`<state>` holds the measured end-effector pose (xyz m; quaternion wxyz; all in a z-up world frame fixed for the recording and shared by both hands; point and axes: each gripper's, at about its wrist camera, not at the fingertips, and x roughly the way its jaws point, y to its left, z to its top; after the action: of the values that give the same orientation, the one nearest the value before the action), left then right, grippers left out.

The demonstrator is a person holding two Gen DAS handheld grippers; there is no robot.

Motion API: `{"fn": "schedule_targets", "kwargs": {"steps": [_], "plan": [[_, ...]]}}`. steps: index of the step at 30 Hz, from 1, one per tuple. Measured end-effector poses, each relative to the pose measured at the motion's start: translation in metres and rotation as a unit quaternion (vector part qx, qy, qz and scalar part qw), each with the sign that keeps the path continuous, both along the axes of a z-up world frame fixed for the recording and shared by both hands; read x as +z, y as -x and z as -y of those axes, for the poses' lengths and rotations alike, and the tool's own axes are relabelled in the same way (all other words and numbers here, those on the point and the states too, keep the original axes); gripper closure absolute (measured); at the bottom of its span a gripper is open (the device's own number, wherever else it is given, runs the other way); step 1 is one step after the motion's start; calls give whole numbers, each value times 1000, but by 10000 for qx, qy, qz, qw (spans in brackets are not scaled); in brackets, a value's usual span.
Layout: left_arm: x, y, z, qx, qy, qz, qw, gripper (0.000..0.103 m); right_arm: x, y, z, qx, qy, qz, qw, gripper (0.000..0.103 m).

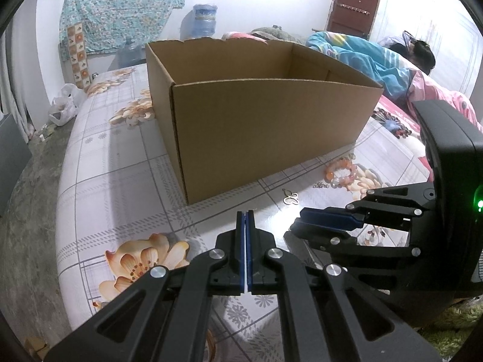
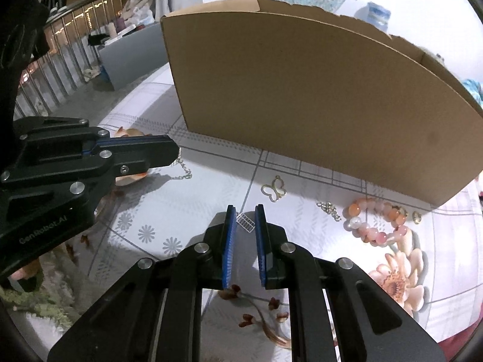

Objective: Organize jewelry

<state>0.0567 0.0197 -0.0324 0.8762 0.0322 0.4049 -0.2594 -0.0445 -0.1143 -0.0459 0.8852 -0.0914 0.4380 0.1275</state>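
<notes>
An open cardboard box point(image 1: 259, 114) stands on the floral tablecloth; it also shows in the right wrist view point(image 2: 317, 96). In front of it lie a butterfly pendant point(image 2: 274, 192), a pink and orange bead bracelet point(image 2: 377, 221), a small chain piece point(image 2: 330, 209), a silver chain point(image 2: 182, 170) and a small rectangular grid charm point(image 2: 246, 222). My right gripper point(image 2: 245, 214) is open, its tips on either side of the grid charm. My left gripper point(image 1: 245, 212) is shut and empty, and it shows at the left in the right wrist view point(image 2: 175, 147), over the silver chain.
The tablecloth point(image 1: 120, 163) covers a table whose left edge drops to a concrete floor. A person in blankets point(image 1: 392, 60) lies behind the box. Water bottles point(image 1: 205, 21) stand at the back wall. A railing point(image 2: 60, 48) runs at far left.
</notes>
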Motion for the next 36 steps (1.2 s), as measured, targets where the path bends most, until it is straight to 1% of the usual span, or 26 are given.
{"fn": "schedule_targets", "kwargs": {"steps": [3, 4, 5, 7, 18, 20, 22, 30, 36], "plan": [[0, 0, 0, 0, 4, 0, 10000, 103, 0, -3, -7, 24, 44, 15, 10000, 92], [0, 0, 0, -3, -2, 3, 10000, 103, 0, -3, -7, 71, 9, -1, 10000, 99], [0, 0, 0, -3, -4, 3, 10000, 103, -1, 0, -10, 68, 19, 6, 10000, 99], [0, 0, 0, 0, -9, 8, 10000, 103, -1, 0, -11, 90, 61, 31, 9999, 100], [2, 2, -1, 31, -20, 52, 10000, 103, 1, -4, 0, 112, -112, -70, 9999, 101], [2, 2, -1, 31, -16, 53, 10000, 103, 3, -6, 0, 108, -144, -64, 9998, 103], [3, 2, -1, 30, -15, 75, 10000, 103, 5, -6, 3, 115, -148, -48, 9998, 103], [7, 5, -2, 15, -31, 140, 9999, 103, 9, 4, 9, 132, -190, 10, 9997, 103], [7, 5, -1, -2, -40, 145, 9999, 103, 4, -2, 8, 179, -110, -46, 9998, 103]]}}
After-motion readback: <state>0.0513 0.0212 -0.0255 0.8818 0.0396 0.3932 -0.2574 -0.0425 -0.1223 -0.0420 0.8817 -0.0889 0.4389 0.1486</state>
